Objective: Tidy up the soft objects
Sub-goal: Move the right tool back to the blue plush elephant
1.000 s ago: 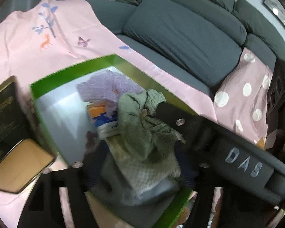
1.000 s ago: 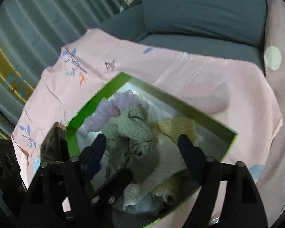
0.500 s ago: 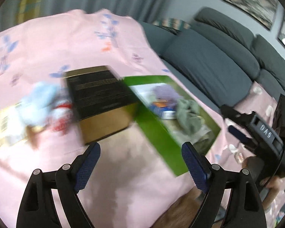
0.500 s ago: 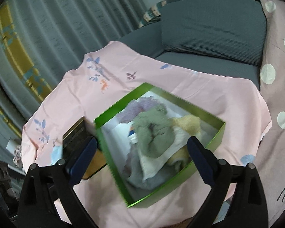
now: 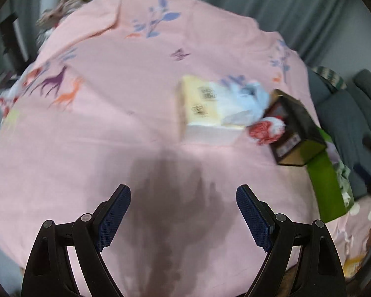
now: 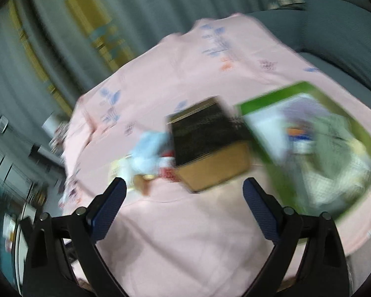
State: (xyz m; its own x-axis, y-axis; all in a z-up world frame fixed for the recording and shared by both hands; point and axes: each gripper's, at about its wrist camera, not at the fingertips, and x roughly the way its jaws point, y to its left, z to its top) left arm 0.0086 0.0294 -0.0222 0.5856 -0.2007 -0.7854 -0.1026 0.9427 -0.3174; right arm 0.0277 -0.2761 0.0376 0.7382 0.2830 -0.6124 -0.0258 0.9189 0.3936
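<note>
A green box [image 6: 277, 173] stands on the pink sheet at the right, holding green, lilac and pale cloths [image 6: 338, 148]. Left of it is a dark box [image 6: 205, 136], then a light blue soft bundle [image 6: 146, 156] and a red-and-white soft thing [image 6: 167, 170]. My right gripper [image 6: 183, 198] hangs above the sheet in front of the dark box, its jaws wide and closing a little, with nothing between them. In the left wrist view the green box [image 5: 326, 178], dark box [image 5: 296, 133], blue bundle [image 5: 244, 104] and red-and-white thing [image 5: 267, 128] lie far right. My left gripper [image 5: 183, 208] is open over bare sheet.
A pale yellow pack [image 5: 200, 109] lies under the blue bundle. The pink sheet [image 5: 111, 123] with printed deer and leaves covers the whole surface. Grey curtains [image 6: 61, 37] hang behind, and a grey sofa [image 6: 334, 24] stands at the right. Both views are motion-blurred.
Both grippers have drawn back from the green box and swung left. The left one let go of the green cloth, which stays in the box, and now faces the bare sheet.
</note>
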